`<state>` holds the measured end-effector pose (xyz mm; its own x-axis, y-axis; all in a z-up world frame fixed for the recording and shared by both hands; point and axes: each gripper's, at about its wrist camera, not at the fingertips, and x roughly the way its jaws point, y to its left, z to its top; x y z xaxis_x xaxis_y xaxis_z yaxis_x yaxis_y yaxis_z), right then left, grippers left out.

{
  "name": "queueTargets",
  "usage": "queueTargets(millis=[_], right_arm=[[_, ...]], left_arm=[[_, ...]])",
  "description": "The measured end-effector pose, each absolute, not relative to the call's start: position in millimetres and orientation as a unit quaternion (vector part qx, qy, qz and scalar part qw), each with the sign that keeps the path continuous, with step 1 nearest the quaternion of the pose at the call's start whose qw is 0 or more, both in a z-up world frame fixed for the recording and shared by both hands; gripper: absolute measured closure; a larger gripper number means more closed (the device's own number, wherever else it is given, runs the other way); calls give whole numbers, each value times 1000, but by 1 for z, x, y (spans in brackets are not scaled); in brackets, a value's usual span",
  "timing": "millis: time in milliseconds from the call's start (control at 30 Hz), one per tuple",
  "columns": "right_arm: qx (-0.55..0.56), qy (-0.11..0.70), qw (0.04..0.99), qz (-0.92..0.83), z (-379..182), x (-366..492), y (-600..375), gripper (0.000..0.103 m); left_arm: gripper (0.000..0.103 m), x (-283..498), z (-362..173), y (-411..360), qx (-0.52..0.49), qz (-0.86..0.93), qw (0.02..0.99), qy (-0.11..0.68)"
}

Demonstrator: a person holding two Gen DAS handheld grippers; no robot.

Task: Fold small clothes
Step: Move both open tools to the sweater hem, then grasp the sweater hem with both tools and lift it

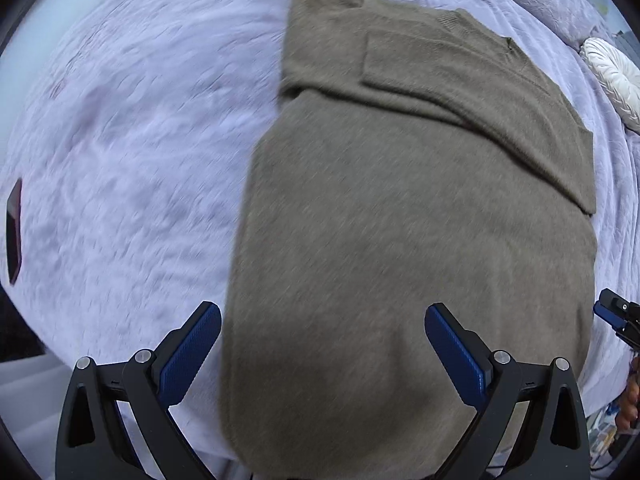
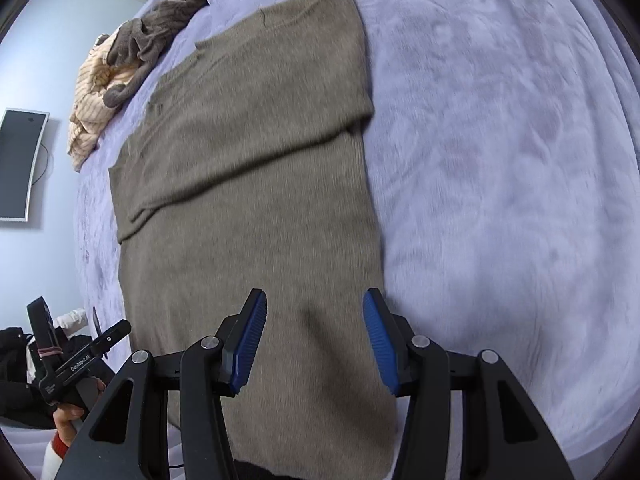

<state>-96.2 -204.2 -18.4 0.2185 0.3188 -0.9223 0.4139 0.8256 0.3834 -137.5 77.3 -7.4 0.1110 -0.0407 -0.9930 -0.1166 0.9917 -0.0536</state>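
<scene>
A taupe knit sweater [image 1: 400, 200] [image 2: 248, 160] lies flat on the lavender bedspread [image 1: 120, 140] [image 2: 500, 160], with its sleeves folded across the chest and its hem toward the cameras. My left gripper [image 1: 323, 308] hovers over the hem end, jaws wide open, with nothing between the blue pads. The right gripper [image 2: 316, 294] stands open above the sweater's lower right part, near its right edge, pads clear of the cloth. In the right wrist view the left gripper's body [image 2: 80, 360] shows at the lower left, held by a hand.
A heap of other clothes [image 2: 120, 68], grey-brown and peach striped, lies at the far end of the bed. A white cushion [image 1: 612, 76] sits at the right. A dark screen [image 2: 18, 164] hangs on the wall beyond the bed's left side.
</scene>
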Motion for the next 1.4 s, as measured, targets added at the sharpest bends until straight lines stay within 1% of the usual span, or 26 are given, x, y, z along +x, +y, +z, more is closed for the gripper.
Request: queueTargets(millis=[500, 800, 933, 1033, 1200, 1267, 1300, 1333, 1367, 1400], right_arm=[[292, 633, 716, -42, -18, -170, -127, 49], [300, 628, 715, -66, -20, -226, -117, 48], [317, 622, 710, -90, -30, -253, -132, 48], [352, 614, 701, -83, -45, -267, -146, 47], [378, 620, 684, -73, -75, -276, -158, 47], [391, 611, 685, -65, -81, -277, -158, 46], [396, 609, 685, -57, -83, -276, -157, 45], [403, 607, 684, -48, -83, -277, -158, 45], [415, 605, 679, -35, -83, -279, -158, 45], [428, 605, 671, -21, -84, -278, -156, 47]], left_arm=[[1, -251, -8, 139, -124, -21, 738, 663], [1, -274, -29, 162, -196, -73, 709, 674], [1, -278, -37, 157, -201, -95, 702, 677], [1, -279, -43, 149, -197, -111, 697, 681], [1, -267, -54, 124, -182, -140, 682, 694], [1, -273, -59, 121, -190, -147, 670, 702], [1, -275, -61, 120, -199, -148, 666, 704], [10, -276, -62, 118, -209, -148, 664, 702], [35, -278, -63, 117, -217, -146, 662, 703], [45, -280, -67, 117, -224, -141, 653, 709]])
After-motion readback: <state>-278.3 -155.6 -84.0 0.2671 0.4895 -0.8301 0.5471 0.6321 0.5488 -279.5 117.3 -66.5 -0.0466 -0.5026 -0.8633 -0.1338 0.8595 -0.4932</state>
